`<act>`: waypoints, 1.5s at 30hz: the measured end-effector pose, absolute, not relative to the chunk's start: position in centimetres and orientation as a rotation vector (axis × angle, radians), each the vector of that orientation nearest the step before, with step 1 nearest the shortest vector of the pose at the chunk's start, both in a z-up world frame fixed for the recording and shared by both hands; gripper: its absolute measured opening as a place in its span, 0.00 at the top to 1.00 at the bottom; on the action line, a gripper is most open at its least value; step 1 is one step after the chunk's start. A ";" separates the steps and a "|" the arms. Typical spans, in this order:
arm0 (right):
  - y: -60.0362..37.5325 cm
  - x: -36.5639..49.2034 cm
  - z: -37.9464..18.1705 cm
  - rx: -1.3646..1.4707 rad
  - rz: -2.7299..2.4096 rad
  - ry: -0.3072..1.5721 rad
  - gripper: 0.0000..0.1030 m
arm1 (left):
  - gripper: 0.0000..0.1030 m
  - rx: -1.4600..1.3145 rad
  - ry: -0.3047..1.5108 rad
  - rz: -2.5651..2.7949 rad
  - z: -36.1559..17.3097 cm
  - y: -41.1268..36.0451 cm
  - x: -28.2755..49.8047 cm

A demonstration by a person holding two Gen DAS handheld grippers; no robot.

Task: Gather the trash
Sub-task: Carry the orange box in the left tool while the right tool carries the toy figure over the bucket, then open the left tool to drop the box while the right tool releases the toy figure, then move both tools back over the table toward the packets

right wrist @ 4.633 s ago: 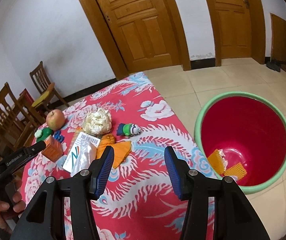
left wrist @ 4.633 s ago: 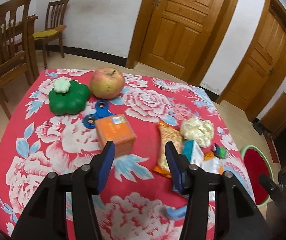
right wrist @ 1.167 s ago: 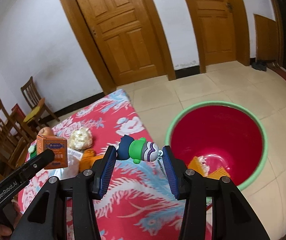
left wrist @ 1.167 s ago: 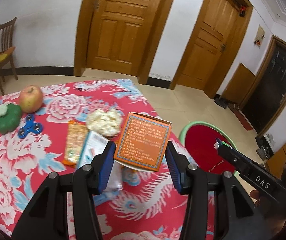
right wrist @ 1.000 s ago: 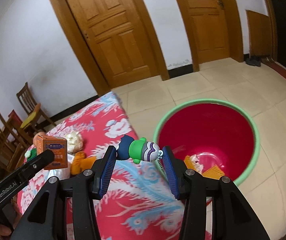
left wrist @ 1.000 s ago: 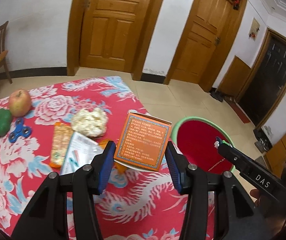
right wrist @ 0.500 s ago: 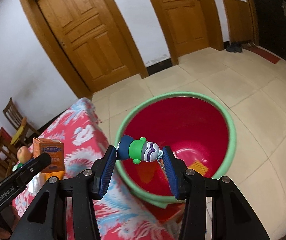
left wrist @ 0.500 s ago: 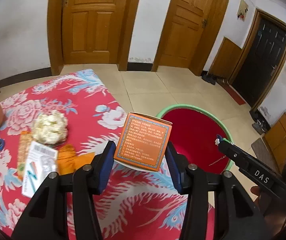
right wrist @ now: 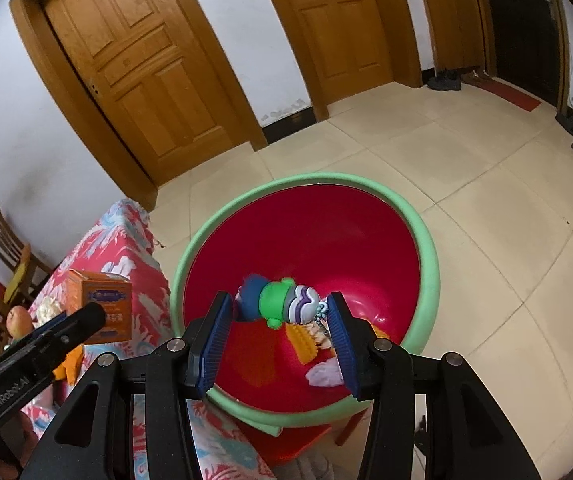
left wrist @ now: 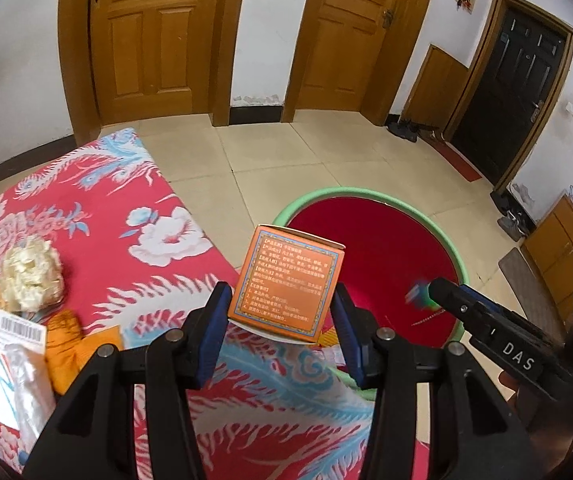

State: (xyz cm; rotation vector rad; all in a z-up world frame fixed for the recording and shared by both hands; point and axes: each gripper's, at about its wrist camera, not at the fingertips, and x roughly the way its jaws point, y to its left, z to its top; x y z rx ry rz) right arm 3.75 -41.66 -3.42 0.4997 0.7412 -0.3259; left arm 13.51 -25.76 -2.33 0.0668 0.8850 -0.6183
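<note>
- Orange carton [left wrist: 288, 286] clamped upright between the blue pads of the left gripper [left wrist: 280, 296]; printed face toward the camera, long axis roughly vertical with a slight lean to the right, top flap edge visible, bottom edge hidden behind the pads.
- Hanging in the air over the table's edge, just beside the green rim of the red bin [left wrist: 326, 194], not yet above its mouth.
- Print on the carton too small to read.
- Toy figure [right wrist: 270, 298], blue, green and purple-striped, gripped crosswise by the right gripper [right wrist: 279, 300]; long axis level from pad to pad, blue end at the left pad, striped end and a small bead chain at the right pad.
- Held over the open bin, above its red floor; only a blurred smear at the gripper tip in the left wrist view.
- Yellow ribbed scraps [right wrist: 302, 340] and a pale crumpled piece on the bin's floor, partly hidden by the right pad.
- Near side of the bin's rim cut off behind the gripper bodies.
- On the red floral tablecloth [left wrist: 106, 220]: crumpled paper ball [left wrist: 30, 276], barcoded packet [left wrist: 14, 360], orange wrapper [left wrist: 62, 348], all near the left edge and partly cropped.
- Apple [right wrist: 16, 318] barely showing behind the left gripper in the right wrist view.
</note>
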 end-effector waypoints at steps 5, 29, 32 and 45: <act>-42.5 3.6 -3.4 0.514 -0.333 0.723 0.51 | 0.51 0.079 0.890 -0.635 -2.7 -26.6 13.8; -42.8 2.7 -2.4 0.534 -0.354 0.686 0.51 | 0.50 0.057 0.916 -0.653 -2.4 -26.7 13.1; -42.2 2.6 -2.3 0.529 -0.341 0.688 0.51 | 0.50 0.040 0.917 -0.634 -2.2 -25.6 12.8; -39.4 2.4 -1.4 0.514 -0.288 0.695 0.51 | 0.50 -0.011 0.885 -0.554 -0.7 -20.6 12.2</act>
